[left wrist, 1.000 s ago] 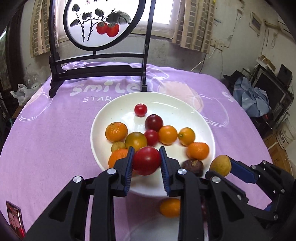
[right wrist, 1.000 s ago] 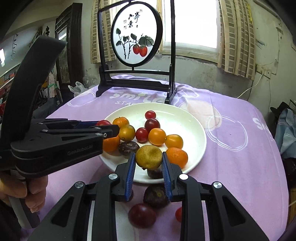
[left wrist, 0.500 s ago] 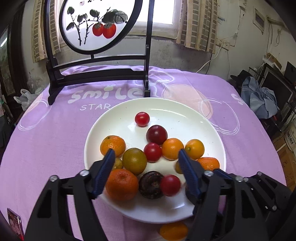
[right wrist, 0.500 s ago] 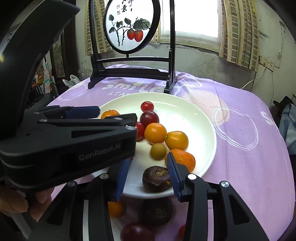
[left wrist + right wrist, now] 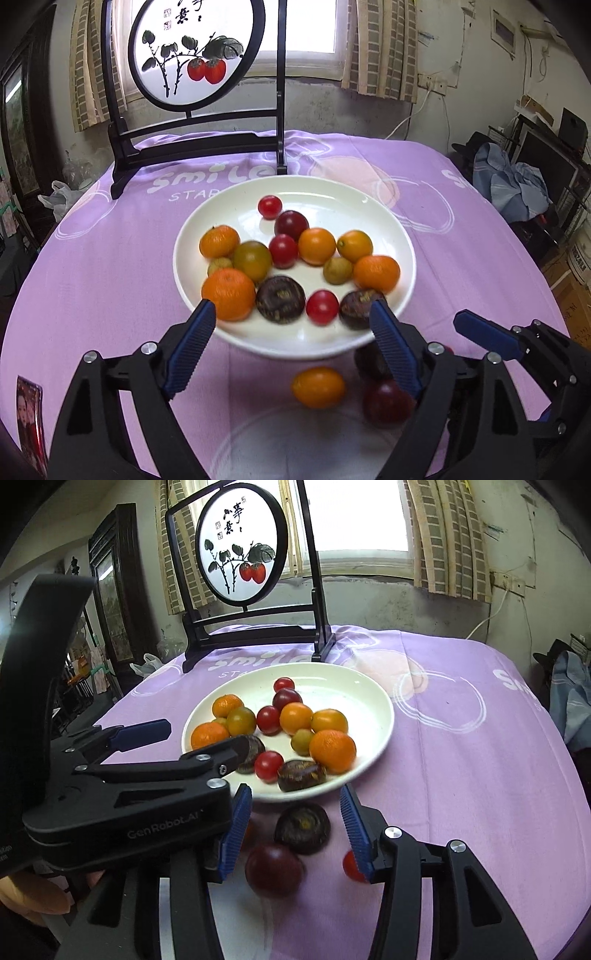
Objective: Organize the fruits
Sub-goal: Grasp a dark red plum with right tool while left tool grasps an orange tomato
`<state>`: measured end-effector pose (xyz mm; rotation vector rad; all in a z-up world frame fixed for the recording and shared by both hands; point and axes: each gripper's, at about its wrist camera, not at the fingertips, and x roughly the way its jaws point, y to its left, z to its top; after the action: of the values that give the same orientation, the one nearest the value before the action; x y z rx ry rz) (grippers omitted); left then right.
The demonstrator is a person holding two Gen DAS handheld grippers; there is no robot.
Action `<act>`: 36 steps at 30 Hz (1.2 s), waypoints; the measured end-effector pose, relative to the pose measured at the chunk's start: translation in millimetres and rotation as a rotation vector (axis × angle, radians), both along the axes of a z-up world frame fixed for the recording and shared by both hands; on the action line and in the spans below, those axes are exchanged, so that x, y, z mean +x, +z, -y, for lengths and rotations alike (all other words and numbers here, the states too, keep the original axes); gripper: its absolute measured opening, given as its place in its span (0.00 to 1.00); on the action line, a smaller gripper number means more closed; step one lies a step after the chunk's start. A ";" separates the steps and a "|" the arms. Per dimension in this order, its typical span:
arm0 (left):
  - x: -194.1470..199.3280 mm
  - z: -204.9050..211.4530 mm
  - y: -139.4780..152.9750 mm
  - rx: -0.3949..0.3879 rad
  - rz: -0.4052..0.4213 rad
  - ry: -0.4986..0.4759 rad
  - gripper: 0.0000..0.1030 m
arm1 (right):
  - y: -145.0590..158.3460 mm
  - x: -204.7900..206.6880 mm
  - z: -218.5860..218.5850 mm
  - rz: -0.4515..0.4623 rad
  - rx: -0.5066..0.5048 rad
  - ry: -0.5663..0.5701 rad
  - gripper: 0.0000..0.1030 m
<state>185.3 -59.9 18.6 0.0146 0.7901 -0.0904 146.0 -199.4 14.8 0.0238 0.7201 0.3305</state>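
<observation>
plates (image 5: 400, 236): 1 | fruits on the plate (image 5: 316, 246): 14 | fruits loose on the purple cloth (image 5: 274, 870): at least 4 | grippers (image 5: 291, 347): 2 | framed persimmon screens (image 5: 192, 51): 1

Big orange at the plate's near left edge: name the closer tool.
Left. The left tool has a fingertip right beside the orange; the right tool sits short of the plate, above loose fruit. Both tools' jaws have just been opening, gripping nothing.

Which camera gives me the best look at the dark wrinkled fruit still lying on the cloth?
The right wrist view: the dark wrinkled fruit lies whole between the open fingers, just short of the plate. The left wrist view shows only a sliver behind a finger.
</observation>
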 end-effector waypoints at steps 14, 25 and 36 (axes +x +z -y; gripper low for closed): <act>-46.2 -28.8 -19.9 -0.028 -0.022 0.029 0.89 | -23.4 -32.4 2.7 -0.047 -0.044 0.013 0.58; -45.9 -49.9 -39.4 -0.092 -0.093 0.053 0.89 | -46.7 -33.9 -20.4 -0.110 -0.113 0.053 0.61; -42.1 -45.7 -44.1 -0.064 -0.111 0.051 0.89 | -57.2 -17.9 -32.0 -0.148 -0.094 -0.023 0.39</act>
<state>143.2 -14.2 -25.4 -0.0718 0.8972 -0.0686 128.1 -167.3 -42.3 -0.0330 0.8806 0.2749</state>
